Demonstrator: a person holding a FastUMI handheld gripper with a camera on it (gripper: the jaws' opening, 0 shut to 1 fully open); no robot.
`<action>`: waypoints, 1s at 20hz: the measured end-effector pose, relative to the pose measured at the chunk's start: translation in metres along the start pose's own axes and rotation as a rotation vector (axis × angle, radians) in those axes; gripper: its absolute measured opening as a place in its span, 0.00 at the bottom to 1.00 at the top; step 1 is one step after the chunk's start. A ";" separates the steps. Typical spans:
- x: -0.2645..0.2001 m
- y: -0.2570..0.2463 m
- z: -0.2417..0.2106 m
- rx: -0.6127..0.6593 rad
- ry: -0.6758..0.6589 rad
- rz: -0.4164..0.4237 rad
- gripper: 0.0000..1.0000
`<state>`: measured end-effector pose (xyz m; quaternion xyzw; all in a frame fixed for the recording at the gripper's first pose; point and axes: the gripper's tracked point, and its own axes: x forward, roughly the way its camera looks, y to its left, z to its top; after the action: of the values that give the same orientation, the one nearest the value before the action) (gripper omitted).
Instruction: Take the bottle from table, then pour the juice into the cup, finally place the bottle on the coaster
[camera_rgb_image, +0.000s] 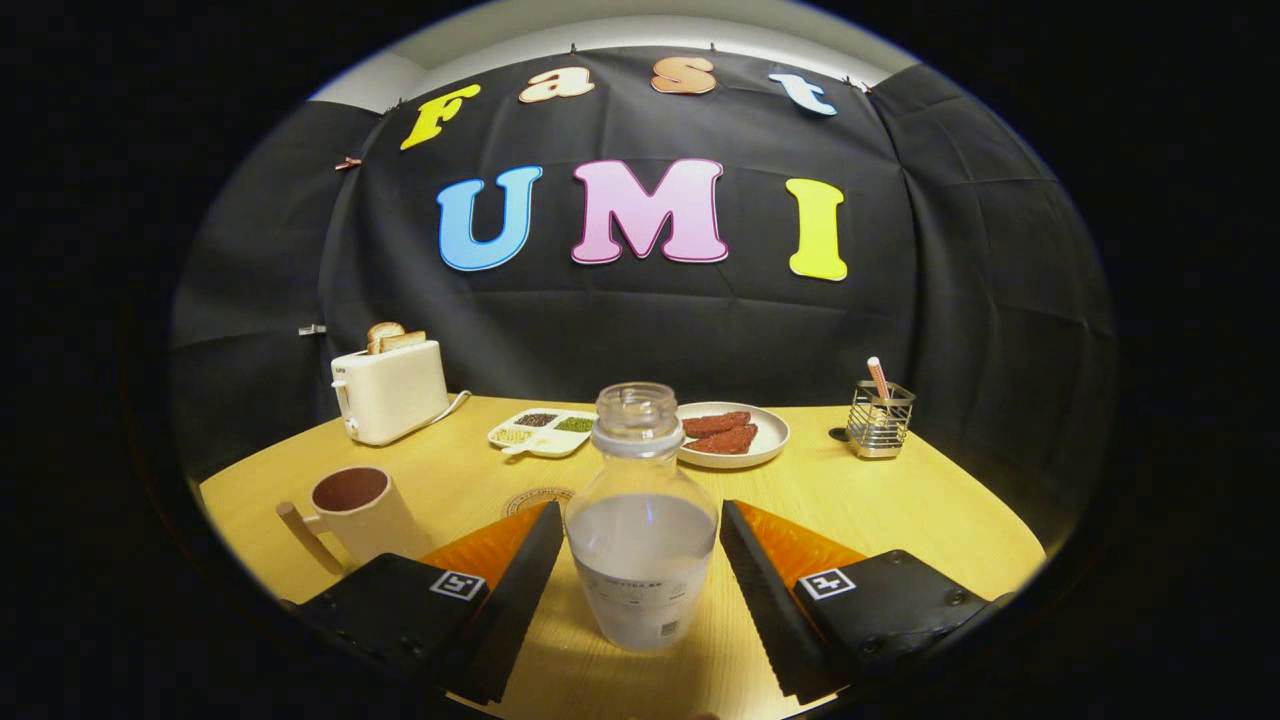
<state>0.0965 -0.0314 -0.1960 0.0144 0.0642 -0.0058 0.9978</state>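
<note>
Bottle (641, 520): clear plastic, cap off, neck open, standing upright on the wooden table (900, 500) between the two fingers of the gripper (640, 560). It is filled to roughly half with a pale, cloudy juice. Judged moderately light, weight sitting low; the wall is likely thin and will give under a hard squeeze, and the smooth surface may slip. With the mouth open, any tilt before reaching the cup risks a spill.

Gripper: fingers spread wide, one on each side of the bottle's body, each with a visible gap to the wall; nothing held. Best hold is judged to be the broad body at about liquid level, below the shoulder, with firm but not crushing pressure.

Cup (362, 512): a cream mug with handle, left of the left finger, near, interior dark. Coaster (535, 497): a round disc just behind the left fingertip, partly hidden, between mug and bottle.

Beyond: divided dish of grains (543, 431), plate of reddish slices (735, 434), toaster with bread (390, 388), wire holder (880, 418) at the right.
</note>
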 end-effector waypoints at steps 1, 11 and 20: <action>0.000 0.002 0.000 0.002 -0.004 0.012 0.97; 0.009 0.003 -0.007 -0.031 -0.009 0.011 0.87; 0.006 0.008 0.008 -0.263 -0.033 0.026 0.75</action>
<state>0.1041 -0.0238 -0.1883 -0.1160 0.0476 0.0153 0.9920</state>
